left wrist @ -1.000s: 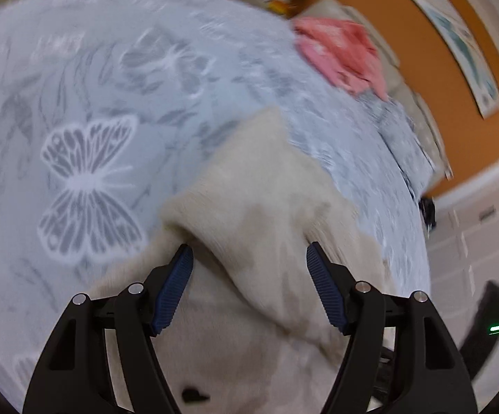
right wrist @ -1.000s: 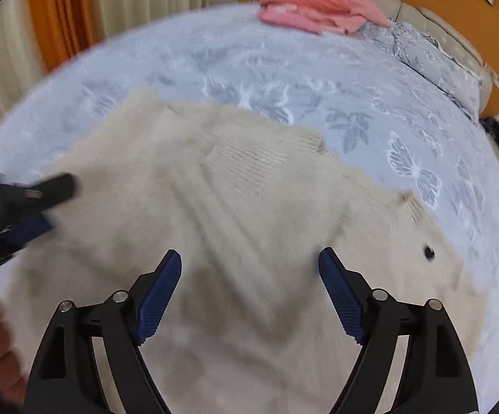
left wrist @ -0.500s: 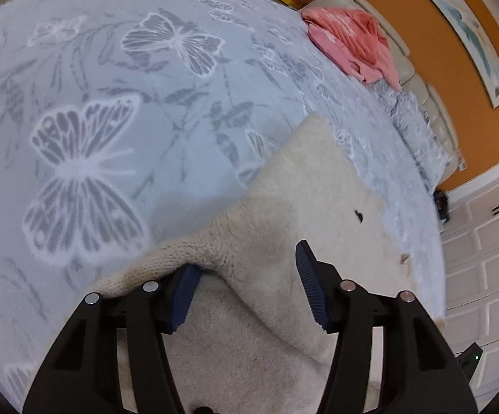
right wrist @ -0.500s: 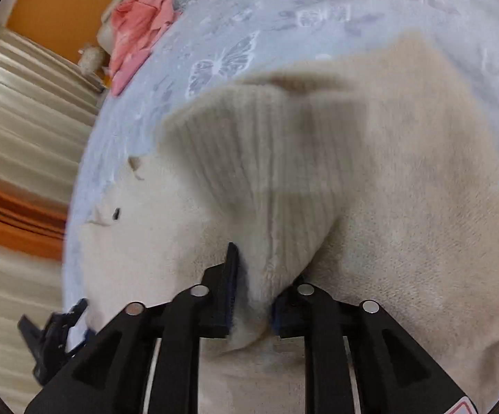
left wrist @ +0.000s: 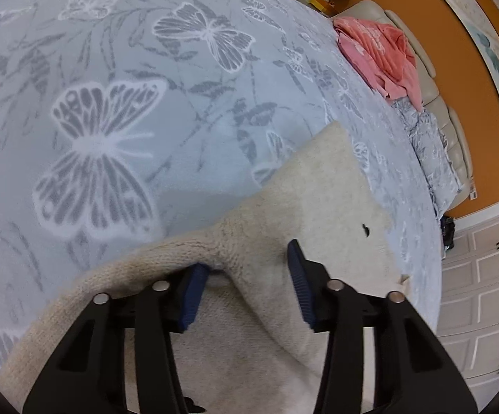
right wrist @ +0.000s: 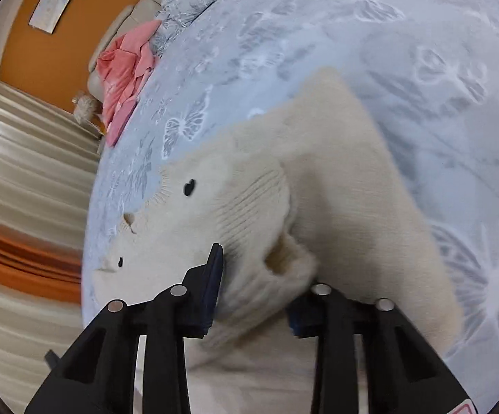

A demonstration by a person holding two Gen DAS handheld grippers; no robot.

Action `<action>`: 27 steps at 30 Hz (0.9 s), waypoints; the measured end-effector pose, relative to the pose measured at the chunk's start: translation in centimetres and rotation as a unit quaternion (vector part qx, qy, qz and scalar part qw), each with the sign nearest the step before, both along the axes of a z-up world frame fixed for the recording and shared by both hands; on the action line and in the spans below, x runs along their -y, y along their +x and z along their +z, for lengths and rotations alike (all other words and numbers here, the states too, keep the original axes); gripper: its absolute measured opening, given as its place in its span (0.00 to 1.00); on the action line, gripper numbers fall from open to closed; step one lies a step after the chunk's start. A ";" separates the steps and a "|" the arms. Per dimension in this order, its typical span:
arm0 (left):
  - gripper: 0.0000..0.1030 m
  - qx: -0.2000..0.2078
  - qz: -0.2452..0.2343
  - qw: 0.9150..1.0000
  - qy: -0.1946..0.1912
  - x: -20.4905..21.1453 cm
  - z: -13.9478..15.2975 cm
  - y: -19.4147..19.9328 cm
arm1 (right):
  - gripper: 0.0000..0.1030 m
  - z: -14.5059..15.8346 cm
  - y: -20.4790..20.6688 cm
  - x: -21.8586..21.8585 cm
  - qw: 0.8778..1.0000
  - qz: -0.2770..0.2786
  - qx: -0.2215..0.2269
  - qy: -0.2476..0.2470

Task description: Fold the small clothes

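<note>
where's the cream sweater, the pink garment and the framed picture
cream sweater [right wrist: 335, 172]: right wrist view, on its flat knit body
pink garment [left wrist: 380, 55]: left wrist view, on the middle of the crumpled heap
framed picture [left wrist: 490, 55]: left wrist view, on its printed face

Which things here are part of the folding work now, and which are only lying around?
In the job:
cream knitted sweater
left gripper, jaws closing around a sweater fold
right gripper, gripping the ribbed sweater edge
butterfly bedspread

Lying about:
pink garment
grey patterned pillow
wall picture
white drawers
</note>
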State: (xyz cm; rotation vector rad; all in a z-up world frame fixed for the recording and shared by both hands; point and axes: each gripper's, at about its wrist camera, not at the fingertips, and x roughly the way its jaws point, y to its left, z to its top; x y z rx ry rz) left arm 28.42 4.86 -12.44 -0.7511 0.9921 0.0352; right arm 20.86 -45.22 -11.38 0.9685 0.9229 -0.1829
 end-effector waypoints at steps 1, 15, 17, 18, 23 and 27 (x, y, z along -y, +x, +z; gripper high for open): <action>0.39 0.003 -0.003 1.000 0.001 0.0 -0.1 -0.1 | 0.28 -0.2 -0.3 0.4 1.000 0.002 0.007 0.014; 0.13 0.007 0.025 1.000 0.001 -1.5 -0.6 -0.7 | 0.06 0.0 0.9 -0.1 0.995 0.068 -0.019 -0.071; 0.13 0.019 0.023 1.000 0.007 -1.4 -0.3 -1.2 | 0.06 -0.7 0.1 -0.1 0.996 0.064 -0.011 -0.066; 0.13 0.021 0.022 1.000 0.007 -1.4 0.0 -1.3 | 0.06 -0.1 -0.3 0.0 0.997 0.057 0.002 -0.060; 0.15 0.014 0.014 1.000 0.010 -1.6 -0.5 -0.9 | 0.03 -1.5 0.1 0.3 0.995 0.065 -0.020 -0.067; 0.18 0.018 -0.010 0.999 0.026 -1.0 0.0 -1.0 | 0.09 1.2 -0.2 -0.2 0.995 0.072 -0.005 -0.072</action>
